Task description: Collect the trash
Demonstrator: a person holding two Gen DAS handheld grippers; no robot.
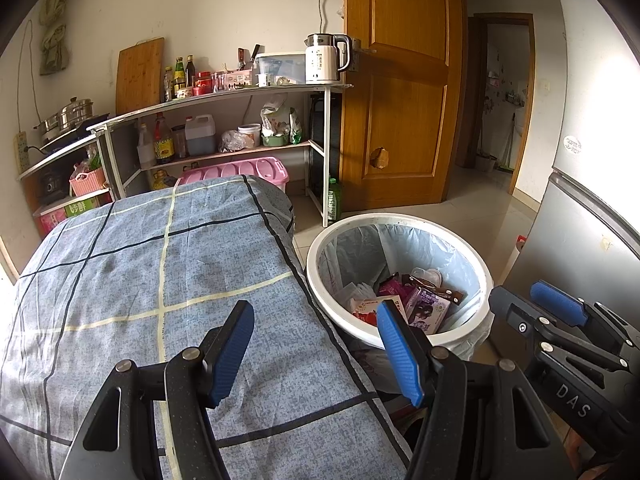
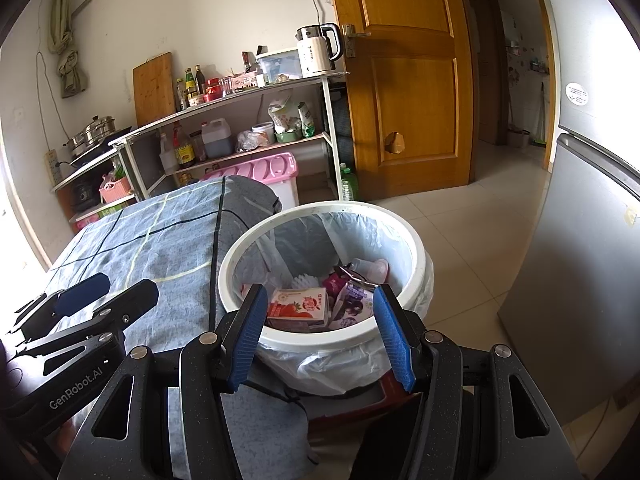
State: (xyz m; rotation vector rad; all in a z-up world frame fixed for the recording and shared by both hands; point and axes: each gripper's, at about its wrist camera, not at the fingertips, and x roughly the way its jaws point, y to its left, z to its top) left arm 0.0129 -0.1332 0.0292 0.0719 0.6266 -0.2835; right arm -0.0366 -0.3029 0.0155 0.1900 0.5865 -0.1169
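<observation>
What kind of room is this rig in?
Most likely a small home kitchen or a lived-in utility room. An open shelf rack holds sauce bottles and an electric kettle, a steamer pot sits on a burner at the left, and a lined trash bin stands on a tiled floor.

Illumination is daylight, entering from the left of the wooden door [image 1: 396,80] in both views; the frame edge there is overexposed. The door face carries bright patches and soft shadows. The floor right of the door shows mild glare. Focus is sharp throughout, without motion blur. Fisheye distortion bends the door edges; the corners are vignetted black.
</observation>
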